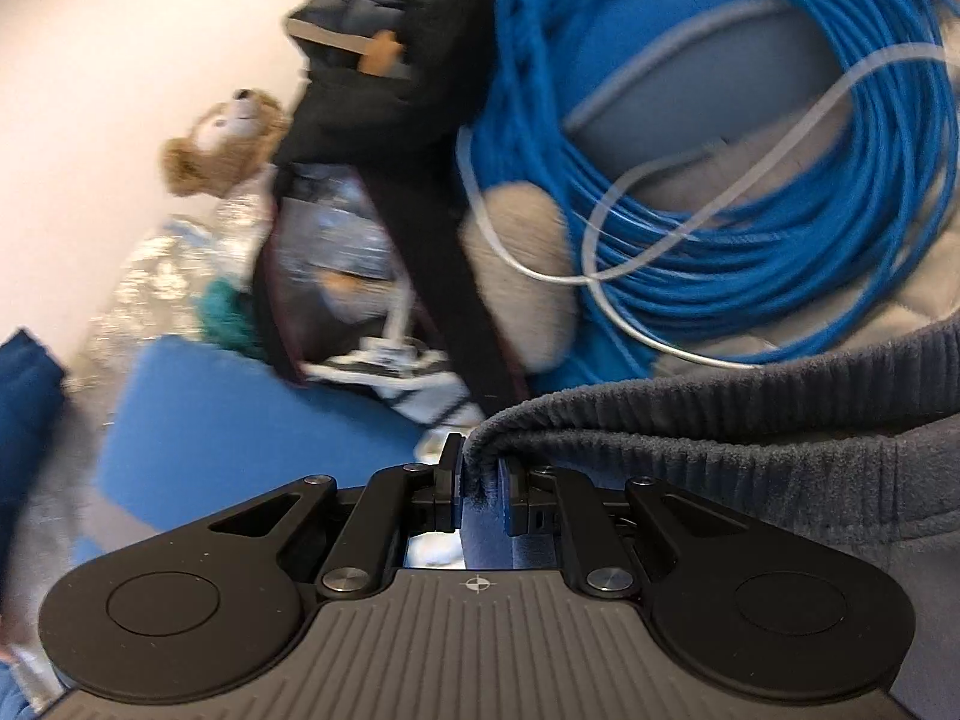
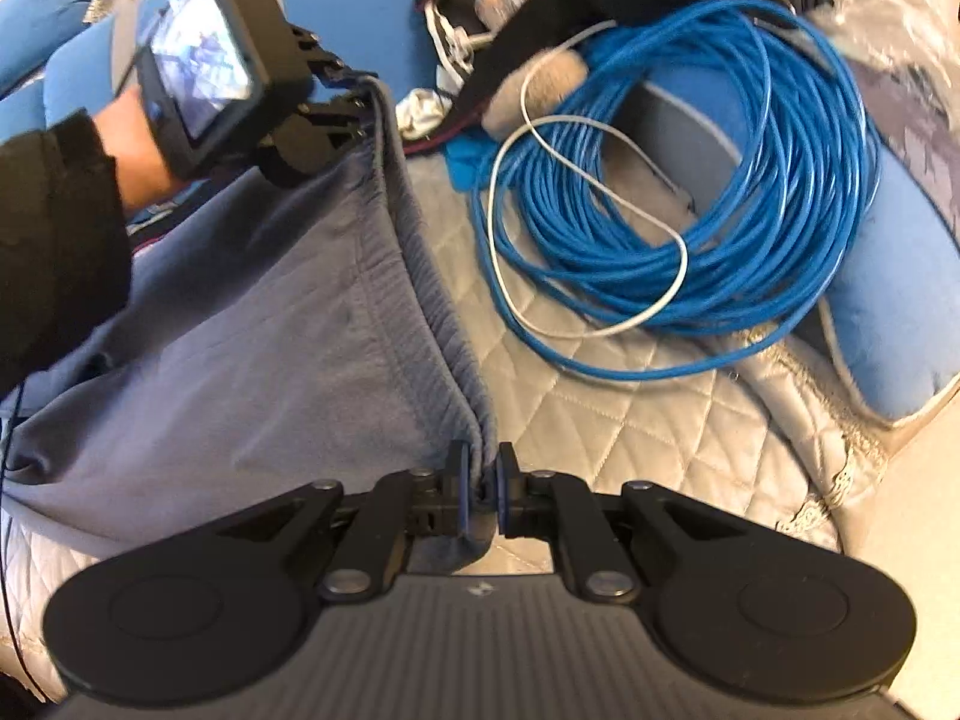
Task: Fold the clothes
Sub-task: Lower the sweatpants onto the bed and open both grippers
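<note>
Right wrist view showed one grey garment (image 2: 270, 324) stretched over the quilted bed (image 2: 600, 420), beside one blue cable coil (image 2: 690, 192). Two claws, left claw (image 2: 360, 99) and right claw (image 2: 481, 492), were each clenched on its ribbed hem.

A coiled blue cable (image 2: 690, 180) lies on the quilted cover (image 2: 630, 420) — teddy bear (image 1: 222, 144) beyond.

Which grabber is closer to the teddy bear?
Left. The left gripper, clamped on the grey garment, has the teddy bear ahead of it; the right gripper holds the hem farther back, the bear outside its view.
</note>
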